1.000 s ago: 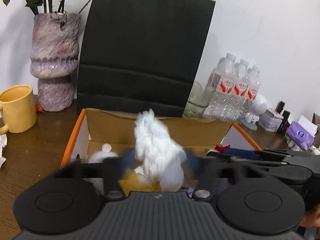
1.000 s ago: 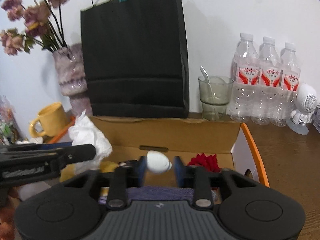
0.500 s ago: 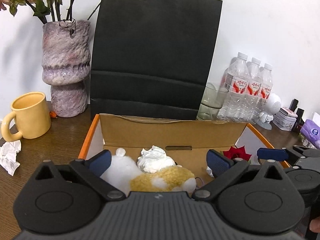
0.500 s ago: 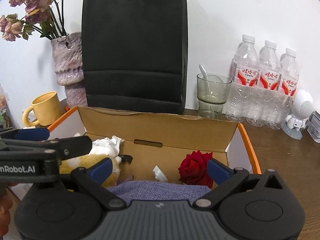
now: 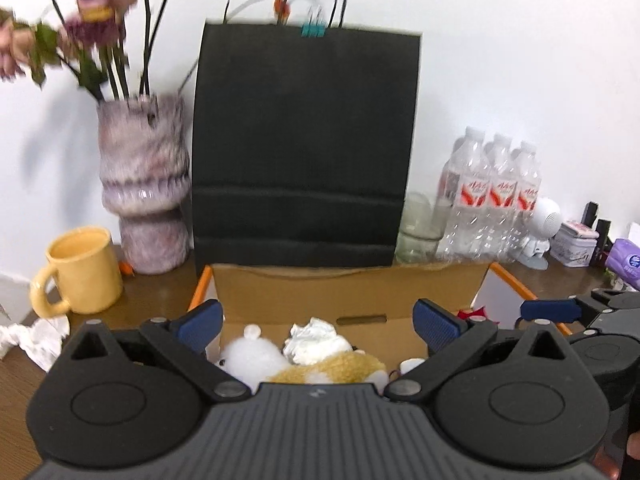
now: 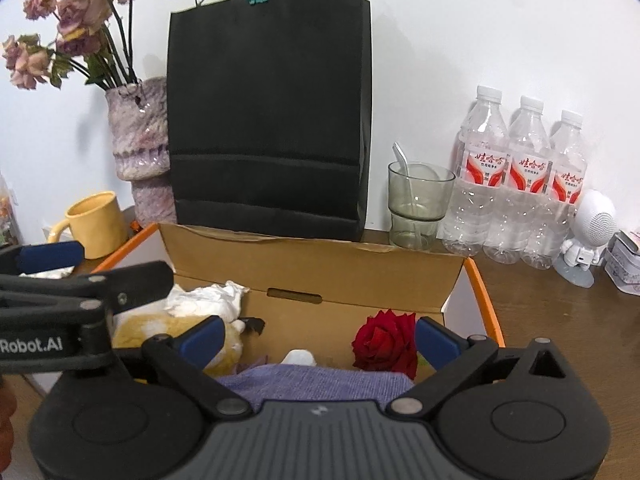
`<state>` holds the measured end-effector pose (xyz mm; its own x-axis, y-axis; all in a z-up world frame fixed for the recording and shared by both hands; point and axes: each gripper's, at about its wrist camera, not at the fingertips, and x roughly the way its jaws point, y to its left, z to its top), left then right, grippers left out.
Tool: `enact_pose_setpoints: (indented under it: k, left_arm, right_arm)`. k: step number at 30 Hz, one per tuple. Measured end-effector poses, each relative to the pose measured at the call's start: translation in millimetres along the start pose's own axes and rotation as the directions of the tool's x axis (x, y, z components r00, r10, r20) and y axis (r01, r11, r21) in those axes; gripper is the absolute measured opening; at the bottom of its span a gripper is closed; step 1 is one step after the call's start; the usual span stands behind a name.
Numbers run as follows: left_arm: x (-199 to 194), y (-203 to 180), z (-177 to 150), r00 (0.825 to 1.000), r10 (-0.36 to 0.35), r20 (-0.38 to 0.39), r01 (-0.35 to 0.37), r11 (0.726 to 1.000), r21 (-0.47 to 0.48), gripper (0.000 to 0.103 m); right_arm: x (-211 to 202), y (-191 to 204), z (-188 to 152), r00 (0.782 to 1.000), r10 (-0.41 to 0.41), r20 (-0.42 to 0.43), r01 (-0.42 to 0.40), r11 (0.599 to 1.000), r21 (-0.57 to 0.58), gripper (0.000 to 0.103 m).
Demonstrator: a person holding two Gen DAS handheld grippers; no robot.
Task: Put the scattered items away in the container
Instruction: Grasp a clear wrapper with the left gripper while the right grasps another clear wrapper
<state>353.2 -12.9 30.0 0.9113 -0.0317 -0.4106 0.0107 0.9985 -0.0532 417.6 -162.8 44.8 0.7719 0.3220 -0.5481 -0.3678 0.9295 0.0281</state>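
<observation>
A: Both claws look empty to me. The left claw (image 5: 316, 322) has its blue pads spread as wide as they go, with nothing pressed between them, and the right claw (image 6: 318, 338) is spread the same way.

B: Agreed. Below them the cardboard box (image 6: 320, 258) holds a crumpled white tissue (image 5: 316, 340), a yellow and white plush toy (image 5: 332, 368), a red rose (image 6: 386, 342), a purple cloth (image 6: 316, 382) and a small white piece (image 6: 298, 357).

A: So what is left outside the box?

B: In the left wrist view, a crumpled tissue on the table (image 5: 38, 336) lies at about nine o'clock from the left claw, just below the yellow mug (image 5: 82, 276), outside the box's orange edge. Whether more is scattered below the cameras I cannot tell.

A: Which hand should take it?

B: The left one, I judge. The tissue sits on its outer side, while the right claw is across the box near the rose, with the left claw's arm between it and the tissue.

A: Any axis to line up with?

B: It spreads roughly from nine to three o'clock, but it is a soft wad, so the pads could close across it from almost any angle. The claw must swing leftwards and dip toward the table (image 6: 560, 320) first.
</observation>
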Motion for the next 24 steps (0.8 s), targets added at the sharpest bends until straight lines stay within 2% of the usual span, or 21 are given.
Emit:
enact_pose_setpoints:
  k: [5, 12, 18, 24]
  left_arm:
    - [-34, -3, -5, 0.998, -0.051, 0.029, 0.051, 0.998, -0.027, 0.103]
    - [-75, -13, -24, 0.997, -0.075, 0.024, 0.076, 0.997, -0.015, 0.103]
    - [-93, -15, -46, 0.997, -0.071, -0.031, 0.071, 0.997, -0.001, 0.103]
    - [-85, -16, -77, 0.99, -0.05, -0.129, 0.052, 0.999, 0.012, 0.103]
  right_arm:
    - [-33, 1, -8, 0.999, 0.001, 0.033, -0.001, 1.0, 0.014, 0.101]
    - [-80, 0, -35, 0.999, -0.031, 0.043, 0.031, 1.0, 0.002, 0.101]
    - [-105, -2, -66, 0.998, -0.057, 0.008, 0.057, 0.998, -0.028, 0.101]
    - [-103, 0, -99, 0.996, -0.062, -0.062, 0.057, 0.996, -0.07, 0.099]
